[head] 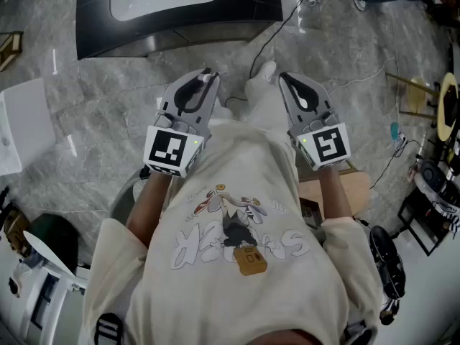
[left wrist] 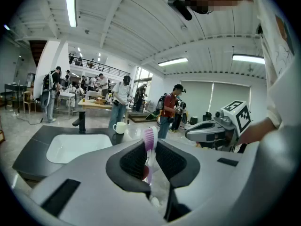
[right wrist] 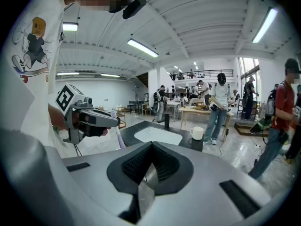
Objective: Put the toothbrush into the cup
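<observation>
- Left gripper [left wrist: 151, 149]: clamped on the toothbrush [left wrist: 149, 136]. The brush stands nearly upright between the pads, with the purple bristle head poking up above the jaws and the handle hanging below. The grip looks fine to me, so I wouldn't re-grab.
- Sink [left wrist: 70, 147]: far left, set in the dark counter [left wrist: 29, 155], with the faucet [left wrist: 81, 121] behind it. It's not the target, just don't clip the faucet on the way in.
- Cup [left wrist: 120, 127]: a white mug on the counter just right of the sink, well apart from the toothbrush. So the step in hand is really the carry, getting the brush forward until it's over the mug.
- How I'd do it: come in from above and line the lower handle end up over the middle of the opening. Lower it handle first and only let go once the end is past the rim. Drop it early and it probably skitters off the counter, and a knock on the rim could tip the mug.
- Right gripper [right wrist: 151, 145]: jaws together with nothing in them, held beside the left one. It could steady the mug if needed, otherwise keep it clear.
</observation>
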`<state>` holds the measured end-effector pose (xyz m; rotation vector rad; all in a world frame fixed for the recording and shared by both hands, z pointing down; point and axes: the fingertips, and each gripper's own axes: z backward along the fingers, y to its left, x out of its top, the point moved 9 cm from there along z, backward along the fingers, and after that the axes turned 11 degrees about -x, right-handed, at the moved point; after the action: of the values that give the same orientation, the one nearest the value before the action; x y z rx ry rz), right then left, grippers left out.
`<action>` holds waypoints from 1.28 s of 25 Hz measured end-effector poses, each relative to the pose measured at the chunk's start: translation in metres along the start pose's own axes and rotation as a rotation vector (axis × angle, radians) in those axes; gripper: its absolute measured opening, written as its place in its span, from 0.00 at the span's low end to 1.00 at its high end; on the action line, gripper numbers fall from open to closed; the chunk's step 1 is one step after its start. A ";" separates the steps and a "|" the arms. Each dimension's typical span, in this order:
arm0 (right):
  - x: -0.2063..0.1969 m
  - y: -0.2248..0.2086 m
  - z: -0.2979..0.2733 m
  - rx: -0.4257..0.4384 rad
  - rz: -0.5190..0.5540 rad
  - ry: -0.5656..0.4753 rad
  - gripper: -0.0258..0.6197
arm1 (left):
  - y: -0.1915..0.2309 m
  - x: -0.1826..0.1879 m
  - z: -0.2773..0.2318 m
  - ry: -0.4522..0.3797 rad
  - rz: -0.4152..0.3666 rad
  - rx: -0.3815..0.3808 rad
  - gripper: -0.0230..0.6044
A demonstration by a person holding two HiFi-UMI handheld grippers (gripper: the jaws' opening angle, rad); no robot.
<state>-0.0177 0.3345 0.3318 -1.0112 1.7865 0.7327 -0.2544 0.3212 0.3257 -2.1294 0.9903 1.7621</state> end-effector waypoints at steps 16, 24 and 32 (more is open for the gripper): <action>-0.045 -0.038 0.141 0.021 -0.110 -0.048 0.07 | -0.169 -0.004 -0.038 0.012 -0.022 -0.052 0.14; -0.103 -0.107 0.225 0.019 -0.170 -0.035 0.07 | -0.248 -0.005 -0.098 0.045 -0.042 -0.029 0.14; -0.122 -0.144 0.226 0.066 -0.144 -0.031 0.07 | -0.277 -0.023 -0.129 0.073 -0.007 0.014 0.14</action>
<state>0.2329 0.4882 0.3466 -1.0661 1.6809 0.5940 0.0145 0.4668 0.3115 -2.2002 1.0085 1.6806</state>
